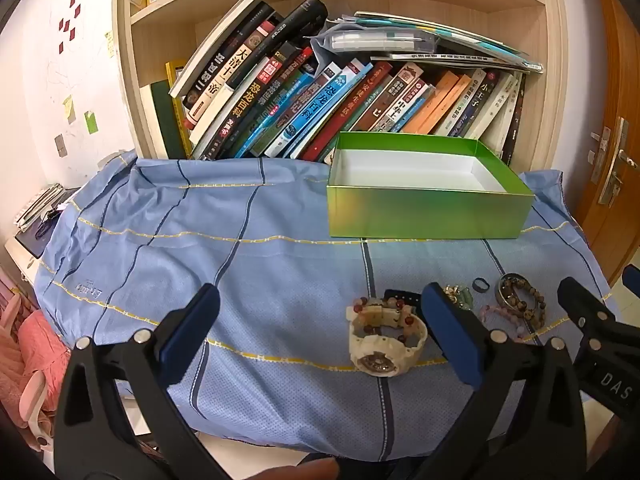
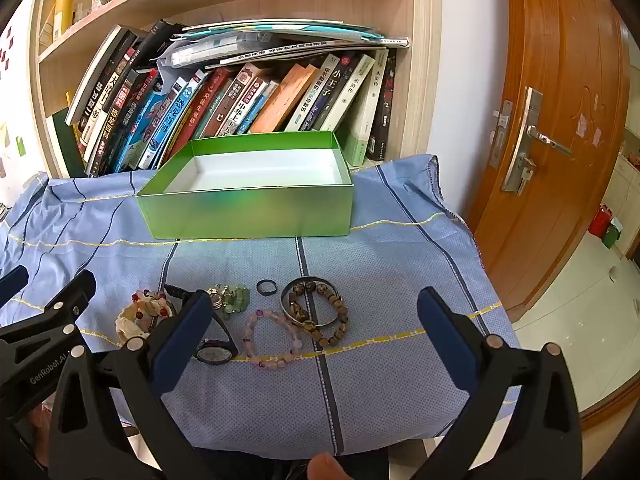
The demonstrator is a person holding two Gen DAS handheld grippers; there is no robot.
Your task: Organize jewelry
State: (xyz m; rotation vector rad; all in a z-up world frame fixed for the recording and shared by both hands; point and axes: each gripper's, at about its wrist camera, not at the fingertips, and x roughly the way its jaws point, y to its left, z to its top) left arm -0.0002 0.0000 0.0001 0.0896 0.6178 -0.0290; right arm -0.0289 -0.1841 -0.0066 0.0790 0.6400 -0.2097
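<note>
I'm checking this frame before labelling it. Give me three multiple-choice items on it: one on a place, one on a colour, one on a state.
1. Where does the green box stand relative to the jewelry?
A. Behind it, nearer the bookshelf
B. In front of it, at the cloth's near edge
C. On top of it

2. What colour is the watch lying between the left gripper's jaws?
A. Red
B. Cream
C. Blue

3. In what state is the right gripper?
A. Shut on the pink bead bracelet
B. Shut, empty
C. Open, empty

Answers:
1 A: the box sits by the books.
2 B: its strap and case are cream.
3 C: its jaws stand wide apart, holding nothing.
</note>
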